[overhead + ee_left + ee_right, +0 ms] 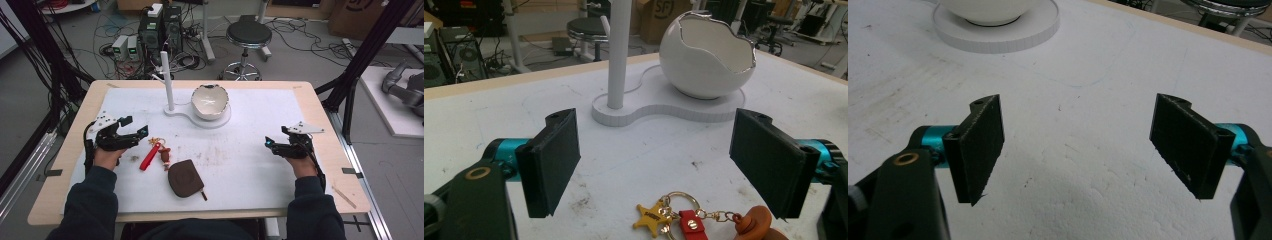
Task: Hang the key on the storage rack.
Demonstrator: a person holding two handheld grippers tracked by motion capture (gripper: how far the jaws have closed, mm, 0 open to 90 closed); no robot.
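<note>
Red-strapped keychain (pixel 151 154) lies on the white mat just right of the left gripper (pixel 136 134), long axis running diagonally toward it; left hand's much nearer. Both jaw pairs wide apart, empty; right gripper (pixel 270 144) well apart.

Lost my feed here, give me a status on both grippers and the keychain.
Left gripper open, keychain just ahead, untouched. Right gripper open over bare mat. Pouch beside keychain, nothing in the way.

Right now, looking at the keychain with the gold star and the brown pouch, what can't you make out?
- Gold star charm: lettering too small, left gripper view.
- Brown rounded charm: cut off by the bottom edge there.
- Dark brown leather pouch: contents hidden, high view.
- White eggshell-shaped bowl: cut off by the top edge, right gripper view.
</note>
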